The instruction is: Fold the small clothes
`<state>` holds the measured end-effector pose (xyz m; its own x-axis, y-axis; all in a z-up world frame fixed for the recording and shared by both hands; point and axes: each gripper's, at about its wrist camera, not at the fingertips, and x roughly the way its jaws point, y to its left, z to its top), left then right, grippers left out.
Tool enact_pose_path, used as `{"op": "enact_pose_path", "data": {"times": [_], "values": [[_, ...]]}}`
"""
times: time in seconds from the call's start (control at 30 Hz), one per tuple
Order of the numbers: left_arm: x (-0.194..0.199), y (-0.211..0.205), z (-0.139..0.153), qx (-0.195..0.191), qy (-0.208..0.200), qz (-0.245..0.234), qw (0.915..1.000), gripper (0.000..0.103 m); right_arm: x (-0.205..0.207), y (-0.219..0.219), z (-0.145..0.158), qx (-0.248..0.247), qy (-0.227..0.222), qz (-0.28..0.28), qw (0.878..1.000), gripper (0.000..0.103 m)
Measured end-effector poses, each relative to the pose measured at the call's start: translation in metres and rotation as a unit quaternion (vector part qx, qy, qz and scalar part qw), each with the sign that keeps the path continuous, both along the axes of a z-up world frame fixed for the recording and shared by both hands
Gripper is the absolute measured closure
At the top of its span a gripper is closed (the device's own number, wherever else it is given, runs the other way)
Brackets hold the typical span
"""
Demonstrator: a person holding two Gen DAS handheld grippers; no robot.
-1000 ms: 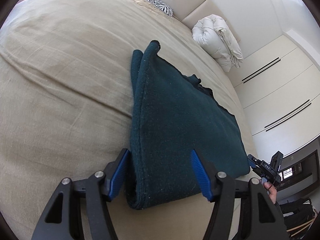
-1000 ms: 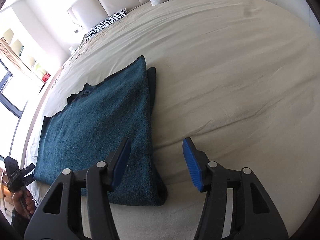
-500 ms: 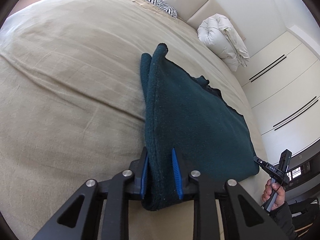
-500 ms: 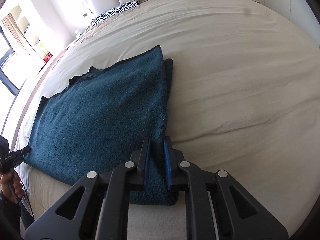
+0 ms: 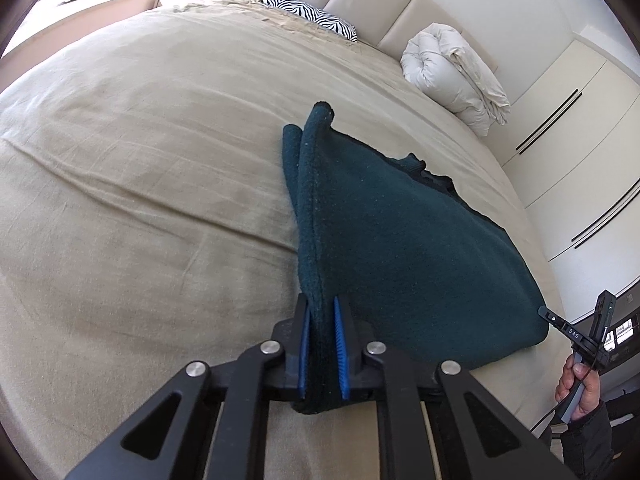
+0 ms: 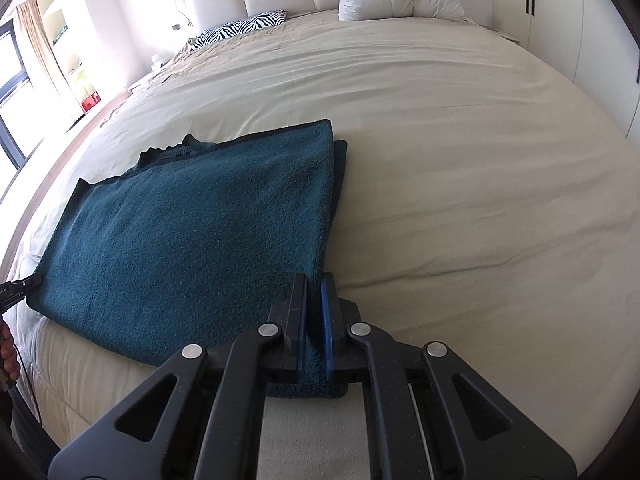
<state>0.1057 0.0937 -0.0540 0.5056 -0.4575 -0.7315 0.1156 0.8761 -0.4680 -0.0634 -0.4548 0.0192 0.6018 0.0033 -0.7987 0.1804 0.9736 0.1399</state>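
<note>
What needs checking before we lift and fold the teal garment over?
1. Left gripper on the teal garment: ok. Its jaws are closing, and the pads press the folded near corner.
2. Right gripper on the garment's other near corner: ok, shut on the fabric.
3. All layers caught in each grip: cannot tell. The edges are hidden between the pads.
4. Garment flat: not ok. A lower layer pokes out along the far edge.
5. Bedsheet beyond the garment free for the fold: ok.
6. Rolled duvet and zebra pillow out of the way: ok, up by the headboard.
</note>
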Motion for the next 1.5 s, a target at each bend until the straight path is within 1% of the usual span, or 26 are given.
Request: {"op": "enact_pose_path", "data": {"times": [0.07, 0.1, 0.23, 0.37, 0.57, 0.83, 0.93, 1.17, 1.5], "values": [[-0.004, 0.002, 0.001, -0.001, -0.004, 0.003, 1.0000, 0.096, -0.005, 0.001, 0.001, -0.002, -0.001, 0.000, 1.000, 0.098], [-0.006, 0.003, 0.001, -0.003, -0.004, 0.003, 1.0000, 0.096, -0.007, 0.001, 0.001, -0.001, 0.000, 0.000, 1.000, 0.098], [-0.012, 0.004, -0.007, -0.014, 0.005, -0.004, 0.9999, 0.096, -0.013, -0.004, -0.006, 0.008, 0.006, -0.005, 1.000, 0.098], [-0.018, 0.006, -0.006, -0.016, 0.001, -0.007, 0.9998, 0.096, -0.016, -0.005, -0.010, 0.013, 0.009, -0.007, 1.000, 0.098], [-0.020, 0.014, -0.007, -0.031, 0.005, -0.005, 0.9995, 0.096, -0.025, -0.006, -0.010, 0.011, 0.011, -0.005, 1.000, 0.098], [-0.024, 0.022, -0.019, -0.049, 0.023, -0.008, 0.9985, 0.096, -0.044, -0.006, -0.014, 0.013, 0.020, -0.004, 1.000, 0.098], [-0.024, 0.023, -0.019, -0.051, 0.022, -0.009, 0.9984, 0.096, -0.049, -0.007, -0.015, 0.015, 0.022, -0.003, 1.000, 0.098], [-0.023, 0.024, -0.022, -0.050, 0.024, -0.016, 0.9983, 0.096, -0.051, -0.007, -0.018, 0.021, 0.024, -0.007, 0.999, 0.098], [-0.033, 0.030, -0.028, -0.059, 0.026, -0.009, 0.9978, 0.096, -0.049, -0.006, -0.021, 0.028, 0.024, -0.006, 0.999, 0.098]]}}
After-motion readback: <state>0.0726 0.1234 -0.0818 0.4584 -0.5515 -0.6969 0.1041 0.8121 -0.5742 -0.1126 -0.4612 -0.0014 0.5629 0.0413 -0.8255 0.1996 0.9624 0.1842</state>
